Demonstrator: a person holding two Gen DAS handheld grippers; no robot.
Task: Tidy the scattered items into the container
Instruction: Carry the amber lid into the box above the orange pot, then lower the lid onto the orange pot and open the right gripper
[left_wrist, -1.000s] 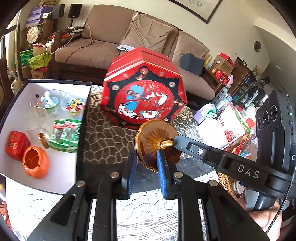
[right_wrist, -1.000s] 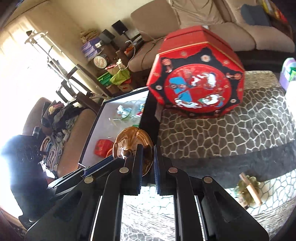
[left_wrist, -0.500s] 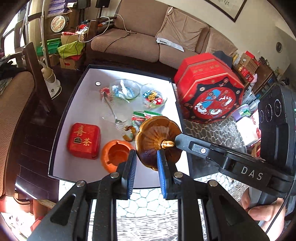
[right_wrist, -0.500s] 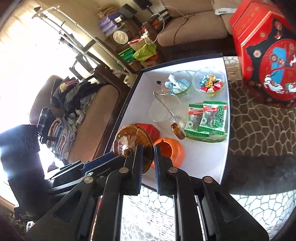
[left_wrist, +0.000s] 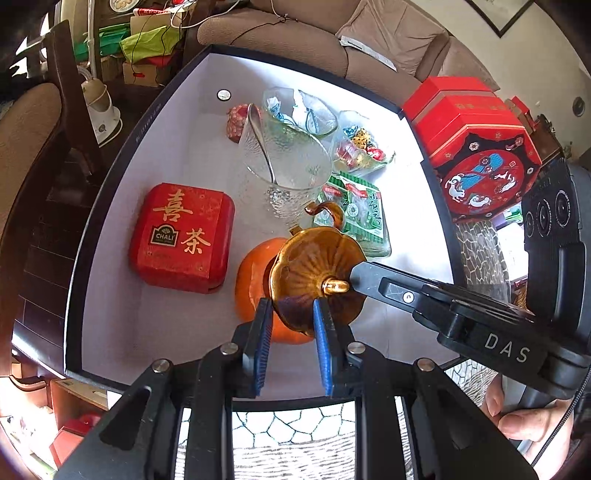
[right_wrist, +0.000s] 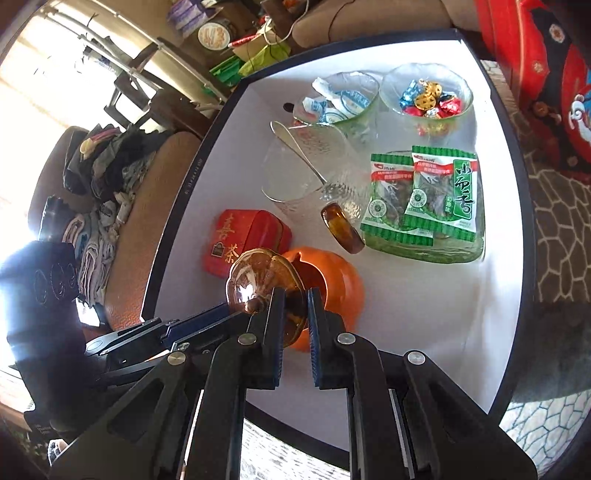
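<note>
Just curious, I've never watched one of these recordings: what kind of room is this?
Most likely a home living room: a brown sofa with cushions, a framed picture on the wall, and snack bowls in a box.

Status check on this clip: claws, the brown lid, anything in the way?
Both claws, left and right, shut on brown lid. Lid above orange pot inside box. Glass cup lies close behind.

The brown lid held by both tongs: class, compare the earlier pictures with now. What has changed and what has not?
The brown lid was carried from in front of the red octagonal tin to over the orange pot in the white tray. Left tongs and right tongs kept their grip. The tray's contents stayed put.
</note>
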